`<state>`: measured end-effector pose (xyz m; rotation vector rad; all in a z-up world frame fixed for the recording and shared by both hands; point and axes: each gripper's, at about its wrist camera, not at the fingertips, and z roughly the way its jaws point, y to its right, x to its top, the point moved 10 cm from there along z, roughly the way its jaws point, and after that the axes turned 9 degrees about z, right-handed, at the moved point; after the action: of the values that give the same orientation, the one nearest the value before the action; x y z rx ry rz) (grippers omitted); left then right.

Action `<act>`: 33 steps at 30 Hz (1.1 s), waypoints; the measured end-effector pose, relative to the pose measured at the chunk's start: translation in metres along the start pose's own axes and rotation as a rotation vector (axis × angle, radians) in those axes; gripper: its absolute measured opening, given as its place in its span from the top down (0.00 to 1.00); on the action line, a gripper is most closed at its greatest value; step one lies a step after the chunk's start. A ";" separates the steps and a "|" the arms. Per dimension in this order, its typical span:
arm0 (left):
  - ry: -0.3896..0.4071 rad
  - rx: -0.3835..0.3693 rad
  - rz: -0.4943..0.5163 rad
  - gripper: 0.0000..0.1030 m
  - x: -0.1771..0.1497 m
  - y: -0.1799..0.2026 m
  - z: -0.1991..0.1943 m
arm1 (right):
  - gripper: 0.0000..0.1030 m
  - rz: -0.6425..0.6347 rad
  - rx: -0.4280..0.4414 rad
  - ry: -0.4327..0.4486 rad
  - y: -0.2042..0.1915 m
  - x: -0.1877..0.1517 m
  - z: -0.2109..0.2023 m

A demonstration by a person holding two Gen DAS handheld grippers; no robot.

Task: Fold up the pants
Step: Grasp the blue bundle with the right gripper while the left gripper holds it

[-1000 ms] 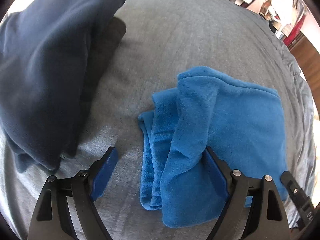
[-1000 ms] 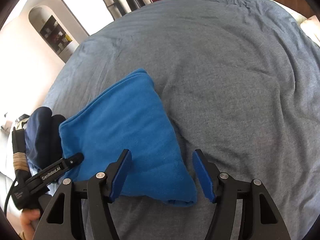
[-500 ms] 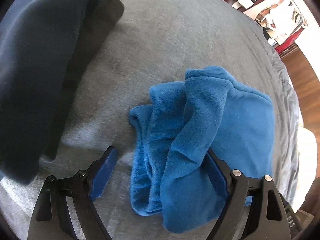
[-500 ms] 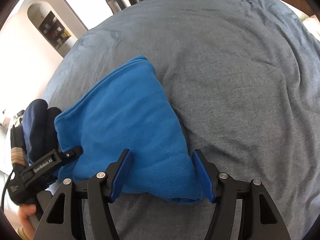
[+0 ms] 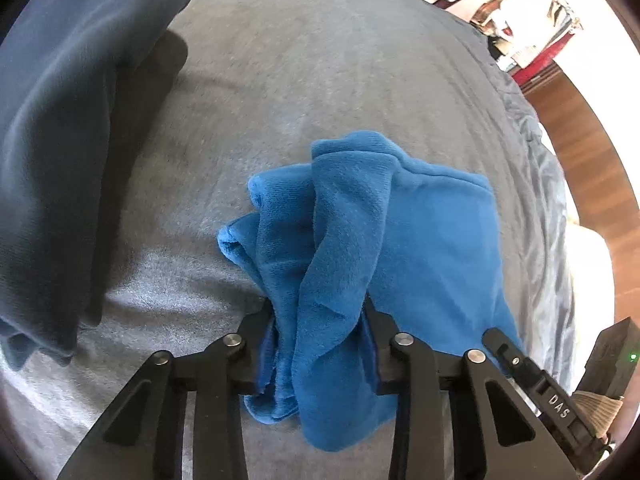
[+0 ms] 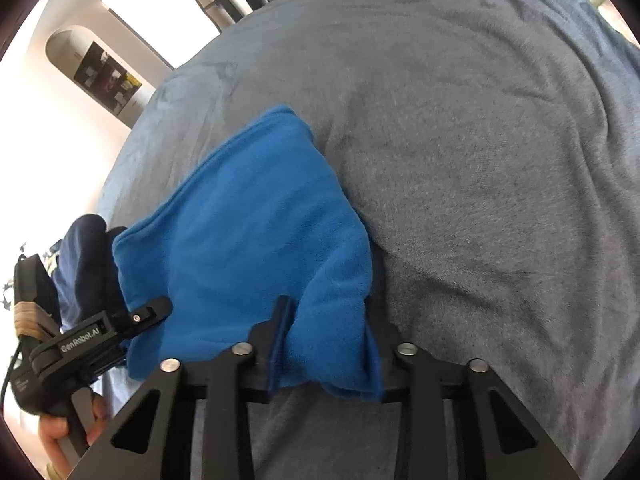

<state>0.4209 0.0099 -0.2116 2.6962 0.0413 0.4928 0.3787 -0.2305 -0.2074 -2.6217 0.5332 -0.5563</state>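
The bright blue fleece pants (image 5: 420,240), half folded on the grey bed cover (image 5: 320,60), are pinched at both near corners by the just-closed left tongs (image 5: 320,344) and right tongs (image 6: 326,344); an even, level lift is best advised.

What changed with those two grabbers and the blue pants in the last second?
Both grippers have just been closing: the left gripper now pinches the blue pants' bunched edge, the right gripper their other corner. The dark garment and grey bed cover stayed put.

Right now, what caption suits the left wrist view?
Left gripper closed on bunched edge of bright blue fleece pants on grey bedspread, dark navy garment alongside.
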 end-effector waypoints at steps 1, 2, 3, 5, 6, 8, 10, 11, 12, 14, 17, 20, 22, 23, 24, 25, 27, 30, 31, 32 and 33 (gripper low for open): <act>0.007 -0.017 0.011 0.69 0.002 0.002 -0.005 | 0.72 -0.001 -0.001 0.012 -0.002 0.001 -0.006; 0.012 -0.036 0.012 0.70 0.004 0.003 -0.009 | 0.72 -0.016 -0.010 0.038 -0.008 0.004 -0.015; 0.021 -0.061 0.013 0.70 0.007 0.006 -0.016 | 0.73 -0.038 -0.022 0.063 -0.014 0.008 -0.024; 0.039 -0.087 0.030 0.71 0.011 0.009 -0.029 | 0.73 -0.091 -0.039 0.111 -0.028 0.012 -0.041; 0.047 -0.093 0.038 0.71 0.012 0.009 -0.036 | 0.73 -0.114 -0.046 0.129 -0.034 0.014 -0.050; 0.067 -0.102 0.064 0.72 0.015 0.012 -0.050 | 0.73 -0.146 -0.049 0.159 -0.044 0.017 -0.063; 0.094 -0.105 0.088 0.72 0.019 0.016 -0.064 | 0.74 -0.168 -0.046 0.182 -0.055 0.019 -0.078; 0.111 -0.105 0.104 0.72 0.021 0.018 -0.073 | 0.74 -0.172 -0.043 0.191 -0.059 0.019 -0.084; 0.124 -0.105 0.114 0.72 0.022 0.019 -0.080 | 0.74 -0.175 -0.039 0.198 -0.062 0.018 -0.091; 0.147 -0.111 0.125 0.72 0.025 0.019 -0.093 | 0.74 -0.184 -0.034 0.207 -0.069 0.016 -0.101; 0.191 -0.117 0.132 0.72 0.032 0.014 -0.121 | 0.74 -0.207 -0.025 0.229 -0.085 0.014 -0.116; 0.242 -0.110 0.134 0.72 0.042 -0.001 -0.153 | 0.74 -0.247 -0.006 0.255 -0.111 0.014 -0.132; 0.273 -0.095 0.138 0.72 0.048 -0.013 -0.172 | 0.74 -0.277 0.012 0.267 -0.131 0.013 -0.135; 0.288 -0.089 0.142 0.72 0.050 -0.019 -0.182 | 0.74 -0.296 0.028 0.275 -0.145 0.012 -0.137; 0.306 -0.081 0.146 0.72 0.053 -0.028 -0.194 | 0.74 -0.309 0.041 0.283 -0.158 0.011 -0.139; 0.324 -0.071 0.150 0.72 0.056 -0.038 -0.205 | 0.74 -0.325 0.053 0.290 -0.169 0.010 -0.140; 0.354 -0.042 0.160 0.72 0.063 -0.061 -0.225 | 0.74 -0.354 0.079 0.308 -0.194 0.009 -0.139; 0.383 0.003 0.175 0.72 0.074 -0.093 -0.245 | 0.74 -0.387 0.134 0.327 -0.236 0.000 -0.132; 0.389 0.017 0.183 0.72 0.078 -0.100 -0.248 | 0.74 -0.396 0.147 0.328 -0.246 -0.002 -0.129; 0.393 0.033 0.193 0.72 0.082 -0.112 -0.254 | 0.74 -0.404 0.161 0.328 -0.256 -0.004 -0.125; 0.396 0.041 0.198 0.72 0.088 -0.119 -0.257 | 0.74 -0.409 0.184 0.332 -0.271 -0.009 -0.121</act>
<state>0.4193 0.2254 -0.0084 2.6114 -0.1080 1.0899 0.3919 -0.0349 0.0149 -2.4777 0.0252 -1.1236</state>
